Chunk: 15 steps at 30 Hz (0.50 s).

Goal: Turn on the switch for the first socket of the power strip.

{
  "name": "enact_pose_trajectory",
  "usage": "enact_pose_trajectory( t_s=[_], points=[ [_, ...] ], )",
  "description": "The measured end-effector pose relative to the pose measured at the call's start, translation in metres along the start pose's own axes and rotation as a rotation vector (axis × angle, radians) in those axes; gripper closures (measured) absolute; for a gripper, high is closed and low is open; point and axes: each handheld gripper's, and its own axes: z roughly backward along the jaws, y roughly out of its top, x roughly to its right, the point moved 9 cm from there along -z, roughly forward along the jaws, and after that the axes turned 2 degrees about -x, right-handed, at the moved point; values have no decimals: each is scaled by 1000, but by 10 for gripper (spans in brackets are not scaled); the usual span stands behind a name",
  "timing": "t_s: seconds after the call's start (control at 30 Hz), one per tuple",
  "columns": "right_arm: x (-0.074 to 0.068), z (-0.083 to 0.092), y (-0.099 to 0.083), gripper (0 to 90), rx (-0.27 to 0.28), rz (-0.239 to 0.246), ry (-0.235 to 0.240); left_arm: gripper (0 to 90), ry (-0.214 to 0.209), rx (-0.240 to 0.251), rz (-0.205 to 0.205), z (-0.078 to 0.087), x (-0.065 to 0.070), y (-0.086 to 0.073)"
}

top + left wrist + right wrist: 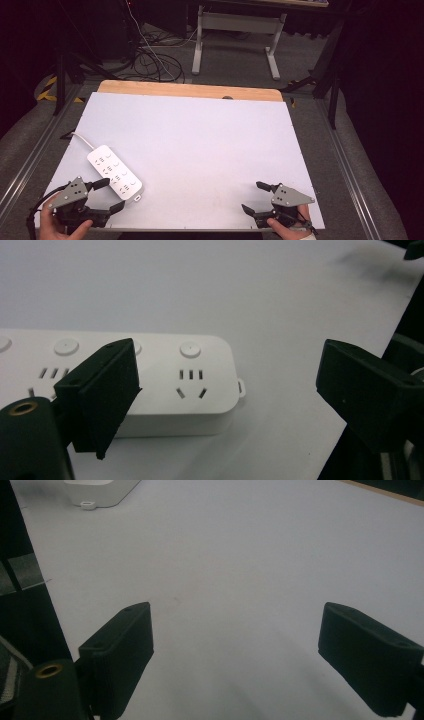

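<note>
A white power strip (114, 174) lies at an angle on the left of the white table (200, 145), its cable running off to the far left. My left gripper (109, 195) is open at the strip's near end. In the left gripper view one jaw hangs over the power strip (165, 385) and the other stands beyond the table's edge. My right gripper (256, 197) is open near the front right corner, with bare table between its jaws. The right gripper view has the power strip (100, 491) end at its top left.
A wooden strip (190, 90) edges the table's far side. Behind it stand a white desk frame (240, 35) and loose cables (155, 60) on the grey floor. Metal rails (30, 160) run along both sides of the table.
</note>
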Motion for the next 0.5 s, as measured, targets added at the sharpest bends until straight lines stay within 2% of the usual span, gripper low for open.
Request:
enact_pose_trajectory(
  t_s=[0.1, 0.17, 0.23, 0.3, 0.33, 0.4, 0.5],
  points=[
    [0, 0, -1, 151, -2, -1, 3, 129, -21, -24, 4, -3, 3, -2],
    [0, -1, -1, 149, -5, -2, 4, 129, -19, -29, -24, -3, 5, -2],
    [0, -1, -2, 148, -7, -4, 6, 131, -10, -23, -37, -2, 6, 0],
    [1, -1, -3, 146, -8, -5, 6, 131, 25, -18, -55, 0, 4, 2],
    [1, -1, -3, 145, -10, -7, 8, 129, 47, -15, -49, 1, 2, 3],
    [2, -2, -4, 143, -17, -8, 5, 124, 55, -13, -31, 2, 2, 4],
    [2, -2, -4, 142, -18, -9, 6, 124, 22, -7, -5, 2, 4, 5]
  ],
)
